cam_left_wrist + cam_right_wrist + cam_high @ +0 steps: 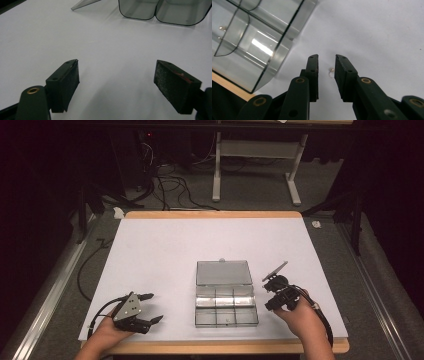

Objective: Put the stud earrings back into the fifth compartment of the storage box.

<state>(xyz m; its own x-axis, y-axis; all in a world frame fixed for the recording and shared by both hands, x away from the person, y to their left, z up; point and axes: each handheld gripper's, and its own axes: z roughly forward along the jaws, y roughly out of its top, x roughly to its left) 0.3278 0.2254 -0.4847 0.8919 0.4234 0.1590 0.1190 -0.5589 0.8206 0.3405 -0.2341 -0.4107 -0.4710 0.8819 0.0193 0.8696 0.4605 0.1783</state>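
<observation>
Two claws rest on a white worktop [165, 245], one on either side of an open clear box [225, 294].

At left, the left claw [152, 307] lies well apart from the box, its jaws spread wide over bare worktop; its own view catches the box's rounded compartments [162, 11] ahead. In the middle, the box sits with its lid [223, 272] laid back. At right, the right claw [270, 295] sits just beside the box, jaws partly apart. The right gripper view shows a small pearl earring [332, 72] lying on the worktop between its jaws, untouched, and another tiny pearl piece [222, 28] inside a compartment.
</observation>
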